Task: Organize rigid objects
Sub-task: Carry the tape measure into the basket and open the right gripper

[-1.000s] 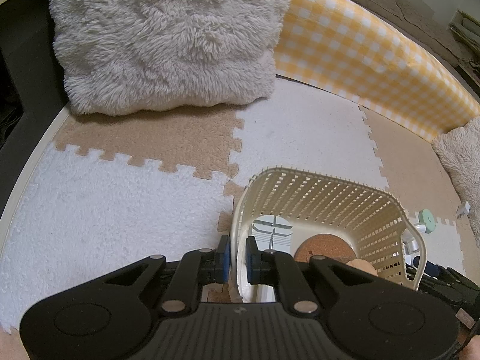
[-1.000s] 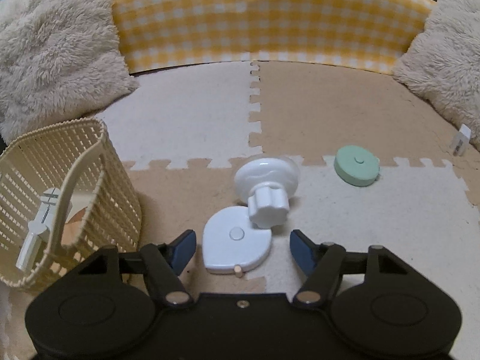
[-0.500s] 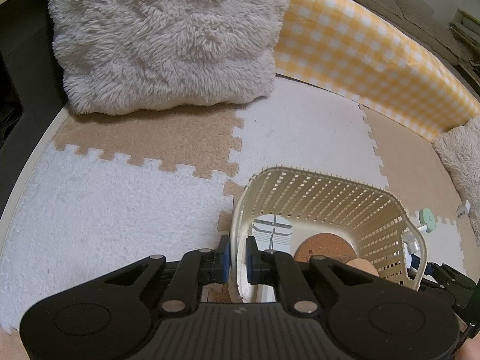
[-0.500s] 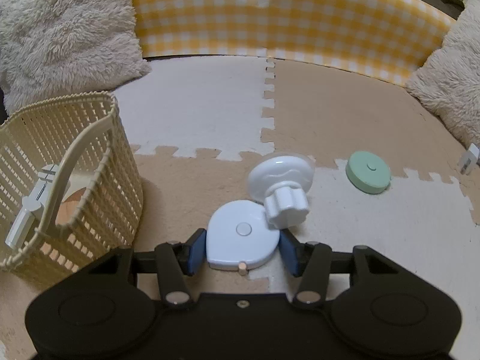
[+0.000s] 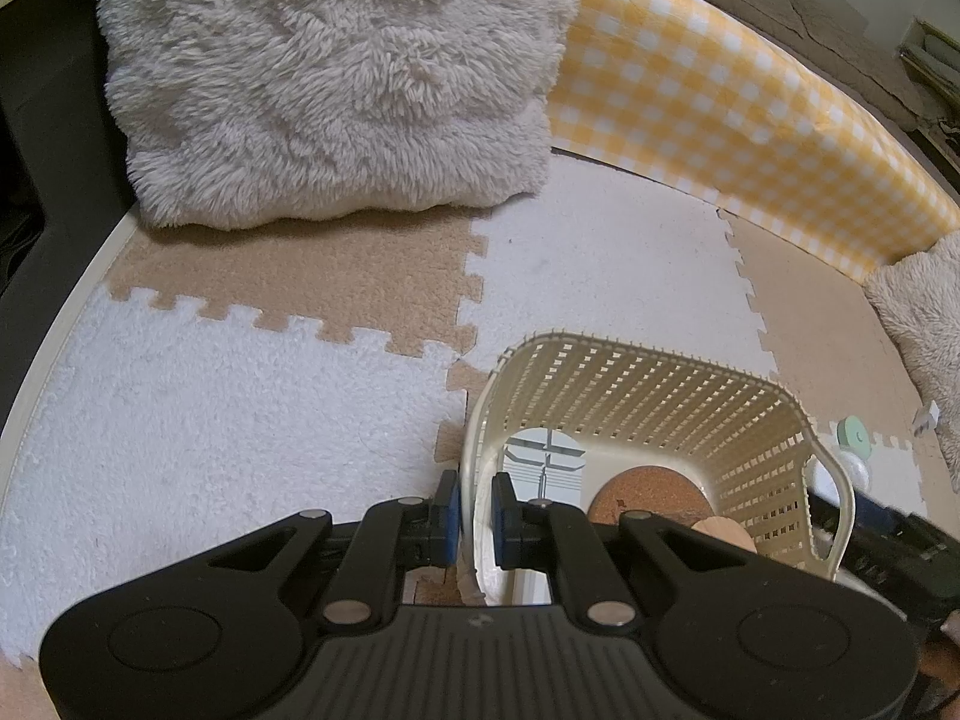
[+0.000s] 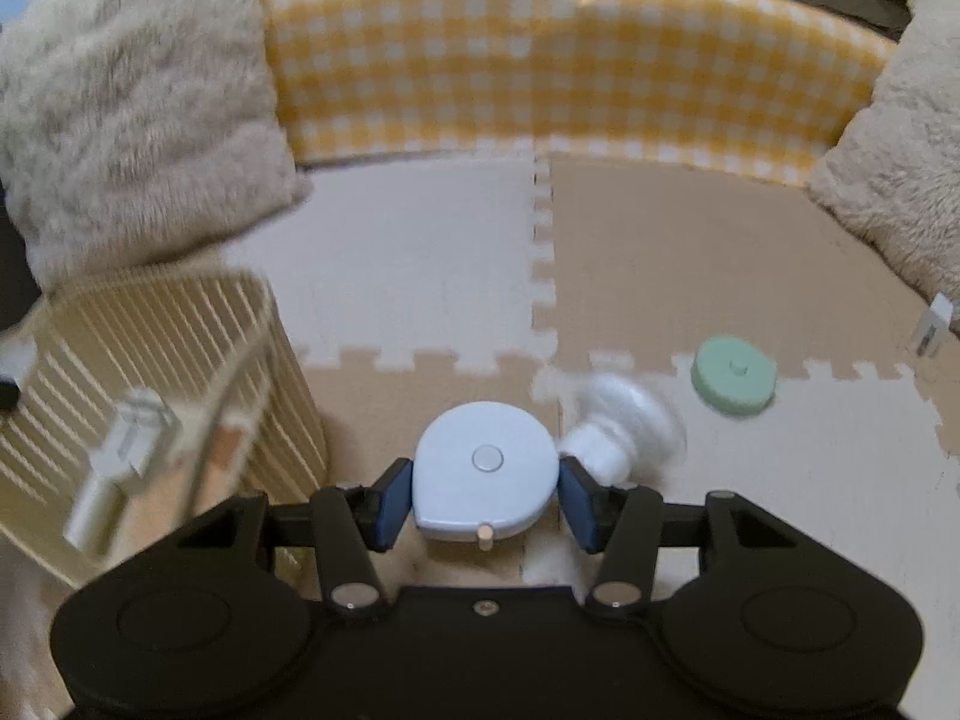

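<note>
- Right gripper (image 6: 486,489): both blue pads are pressed against opposite sides of the white tape measure (image 6: 486,471), which sits squarely between them; the left pad (image 6: 393,501) meets its left flank, the right pad its right flank
- White tape measure: rounded, flat, pale blue-white case with a round centre button and a small tan tab pointing back toward the gripper body; it lies over the seam between a tan tile and a white tile of the foam mat (image 6: 420,276); whether it rests on the mat or is raised off it cannot be told
- White knob-shaped object (image 6: 624,426): blurred, just beside the tape measure on its right, touching or nearly touching the right pad
- Green round disc (image 6: 733,375): flat on the mat, well apart to the right
- Left gripper (image 5: 475,516): its blue pads are clamped on the near rim of the cream basket (image 5: 660,396), one pad outside the wall, the other inside
- Cream basket: slotted plastic, standing on the mat to the left of the tape measure; inside lie a cork disc (image 5: 651,489) and a white clip-like piece (image 5: 543,462)
- Surroundings: fluffy pillow (image 5: 336,78) and yellow checked bolster (image 6: 540,54) border the mat
</note>
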The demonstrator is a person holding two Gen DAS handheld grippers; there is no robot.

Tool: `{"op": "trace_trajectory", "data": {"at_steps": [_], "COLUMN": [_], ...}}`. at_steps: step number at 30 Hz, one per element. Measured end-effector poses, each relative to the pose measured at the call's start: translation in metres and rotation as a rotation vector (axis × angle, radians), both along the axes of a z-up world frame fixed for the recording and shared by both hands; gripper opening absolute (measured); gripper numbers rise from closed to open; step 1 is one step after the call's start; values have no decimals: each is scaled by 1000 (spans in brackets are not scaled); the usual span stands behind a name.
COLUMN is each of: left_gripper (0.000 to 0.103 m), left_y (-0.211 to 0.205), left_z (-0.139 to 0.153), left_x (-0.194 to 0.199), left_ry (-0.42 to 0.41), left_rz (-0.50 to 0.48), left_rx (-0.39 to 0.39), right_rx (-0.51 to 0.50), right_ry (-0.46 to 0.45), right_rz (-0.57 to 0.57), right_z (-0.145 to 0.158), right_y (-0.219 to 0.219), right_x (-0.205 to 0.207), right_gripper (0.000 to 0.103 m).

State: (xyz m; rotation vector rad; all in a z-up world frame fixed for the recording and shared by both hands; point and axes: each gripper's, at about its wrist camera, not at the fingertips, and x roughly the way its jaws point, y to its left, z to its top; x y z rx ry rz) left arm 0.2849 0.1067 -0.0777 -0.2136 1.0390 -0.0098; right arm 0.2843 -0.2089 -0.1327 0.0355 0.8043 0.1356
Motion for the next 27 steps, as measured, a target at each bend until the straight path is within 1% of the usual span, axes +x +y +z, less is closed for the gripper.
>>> {"op": "trace_trajectory", "data": {"at_steps": [5, 8, 11, 14, 19, 27], "left_gripper": [9, 10, 9, 9, 9, 10], "left_y": [0, 0, 0, 0, 0, 0], "left_z": [0, 0, 0, 0, 0, 0], "left_x": [0, 0, 0, 0, 0, 0], "left_ry": [0, 0, 0, 0, 0, 0], "left_rz": [0, 0, 0, 0, 0, 0], "left_rx": [1, 1, 1, 1, 0, -3], "right_rx": [59, 74, 83, 106, 134, 162], "right_ry": [-82, -133, -186, -212, -202, -90], "right_rz": [-14, -6, 19, 58, 142, 243], "right_z": [27, 41, 55, 64, 68, 52], "right_y": [-3, 1, 9, 20, 46, 92], "right_x": [-4, -9, -16, -19, -21, -19], "right_gripper": [53, 53, 53, 53, 53, 53]}}
